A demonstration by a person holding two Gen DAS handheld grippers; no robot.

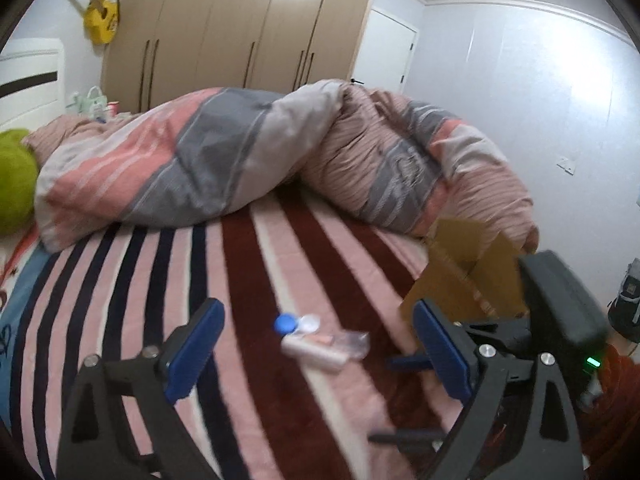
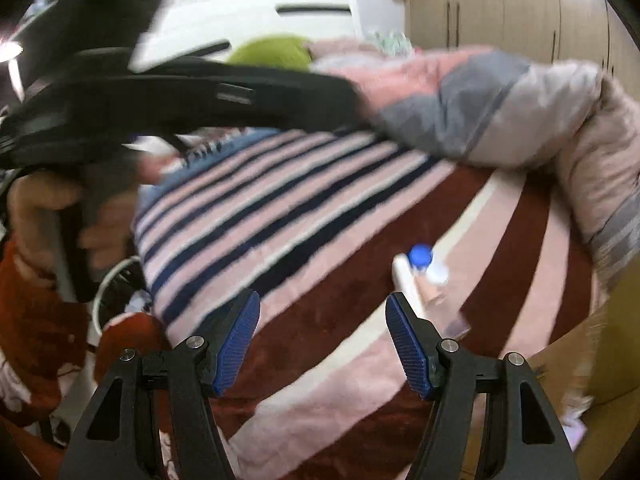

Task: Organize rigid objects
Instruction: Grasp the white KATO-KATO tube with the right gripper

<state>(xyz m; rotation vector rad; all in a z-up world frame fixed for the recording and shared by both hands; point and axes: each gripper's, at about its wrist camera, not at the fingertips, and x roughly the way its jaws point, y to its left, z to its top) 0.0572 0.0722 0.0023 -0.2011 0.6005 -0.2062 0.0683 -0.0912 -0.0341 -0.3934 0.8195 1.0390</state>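
A small cluster of rigid items lies on the striped blanket: a blue round cap [image 1: 283, 323], a white round lid [image 1: 309, 323], a pinkish-white tube [image 1: 314, 353] and a clear plastic piece [image 1: 354, 343]. My left gripper [image 1: 320, 354] is open and empty, with the cluster between and just beyond its blue pads. My right gripper [image 2: 322, 340] is open and empty; the blue cap [image 2: 420, 256] and white tube [image 2: 408, 288] lie just beyond its right finger. The other gripper shows as a black shape at the right edge of the left wrist view [image 1: 560, 300].
A rumpled pink and grey duvet [image 1: 240, 152] is heaped across the far bed. A brown cardboard box [image 1: 472, 276] stands at the bed's right edge. A green plush [image 1: 14, 176] lies far left. Wardrobe [image 1: 240, 28] and door stand behind.
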